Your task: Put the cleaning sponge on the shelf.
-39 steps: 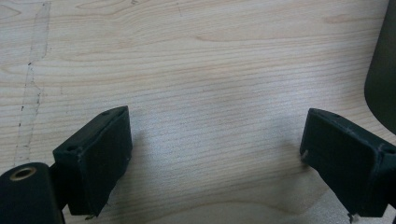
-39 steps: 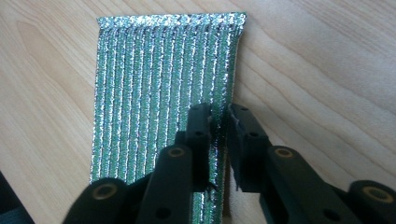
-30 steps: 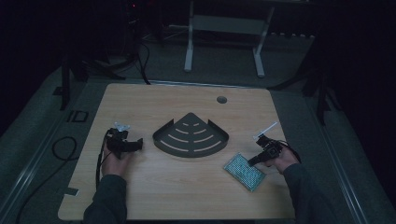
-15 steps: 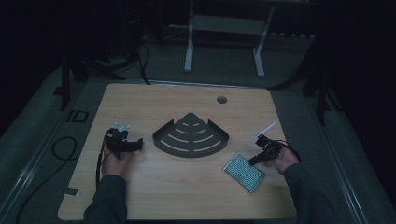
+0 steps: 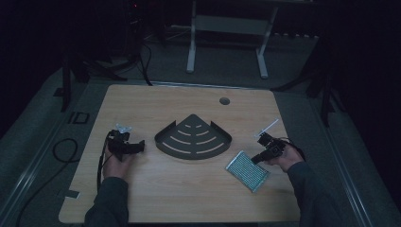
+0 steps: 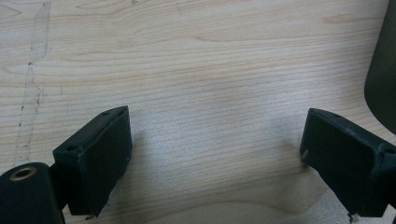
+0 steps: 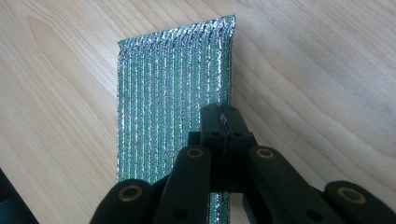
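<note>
A dark fan-shaped slotted tray (image 5: 194, 139) lies at the middle of the wooden table (image 5: 189, 194). To its right, a green and silver ribbed pad (image 5: 247, 170) (image 7: 173, 88) lies flat on the wood. My right gripper (image 5: 255, 159) (image 7: 223, 116) is shut, and its tips sit over the pad's right edge. I see nothing between its jaws. Left of the tray, my left gripper (image 5: 135, 147) (image 6: 215, 154) stands wide open over bare wood. The tray's dark rim (image 6: 383, 70) shows at the right of the left gripper view.
A thin white strip (image 5: 268, 127) lies on the table just beyond my right hand. A round cable hole (image 5: 224, 100) sits near the far edge. Desk legs (image 5: 191, 47) and cables stand on the floor beyond the table.
</note>
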### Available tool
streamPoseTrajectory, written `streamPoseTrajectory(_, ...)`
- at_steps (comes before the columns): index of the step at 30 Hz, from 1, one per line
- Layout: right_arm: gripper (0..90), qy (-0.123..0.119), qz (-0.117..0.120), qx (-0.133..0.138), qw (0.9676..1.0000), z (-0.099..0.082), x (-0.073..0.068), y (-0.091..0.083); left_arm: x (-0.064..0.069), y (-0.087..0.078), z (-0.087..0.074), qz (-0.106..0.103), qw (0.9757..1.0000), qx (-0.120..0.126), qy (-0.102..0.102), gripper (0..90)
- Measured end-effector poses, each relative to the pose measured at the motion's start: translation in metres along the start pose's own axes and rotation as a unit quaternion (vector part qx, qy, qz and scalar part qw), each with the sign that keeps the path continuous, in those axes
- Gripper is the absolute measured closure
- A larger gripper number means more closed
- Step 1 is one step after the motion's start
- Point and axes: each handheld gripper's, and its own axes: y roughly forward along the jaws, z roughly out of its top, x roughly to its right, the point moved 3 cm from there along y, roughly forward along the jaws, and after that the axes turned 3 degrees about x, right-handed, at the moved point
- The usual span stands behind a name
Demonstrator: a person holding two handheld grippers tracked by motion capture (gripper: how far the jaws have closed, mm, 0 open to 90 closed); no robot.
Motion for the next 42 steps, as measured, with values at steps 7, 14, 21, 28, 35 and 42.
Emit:
streamPoseTrajectory(7, 90.0, -0.003, 0.001, 0.006, 1.0000, 0.007, -0.001, -0.007, 0.000, 0.000, 0.000, 0.000, 1.0000, 0.000, 0.000, 9.5)
streamPoseTrajectory(14, 90.0, -0.009, 0.001, 0.015, 0.9998, 0.014, -0.002, -0.015, 0.000, 0.000, 0.000, 0.000, 1.0000, 0.000, 0.000, 9.5)
streamPoseTrajectory(21, 90.0, -0.016, 0.000, 0.015, 0.9998, 0.022, -0.005, -0.020, 0.000, 0.000, 0.000, 0.000, 1.0000, 0.000, 0.000, 9.5)
streamPoseTrajectory(28, 90.0, -0.021, -0.006, 0.023, 0.9995, 0.027, -0.006, -0.029, 0.000, 0.000, 0.000, 0.000, 1.0000, 0.000, 0.000, 9.5)
streamPoseTrajectory(35, 90.0, -0.022, -0.008, 0.030, 0.9993, 0.031, -0.005, -0.036, 0.000, 0.000, 0.000, 0.000, 1.0000, 0.000, 0.000, 9.5)
streamPoseTrajectory(42, 90.0, -0.028, -0.006, 0.032, 0.9991, 0.038, -0.007, -0.042, 0.000, 0.000, 0.000, 0.000, 1.0000, 0.000, 0.000, 9.5)
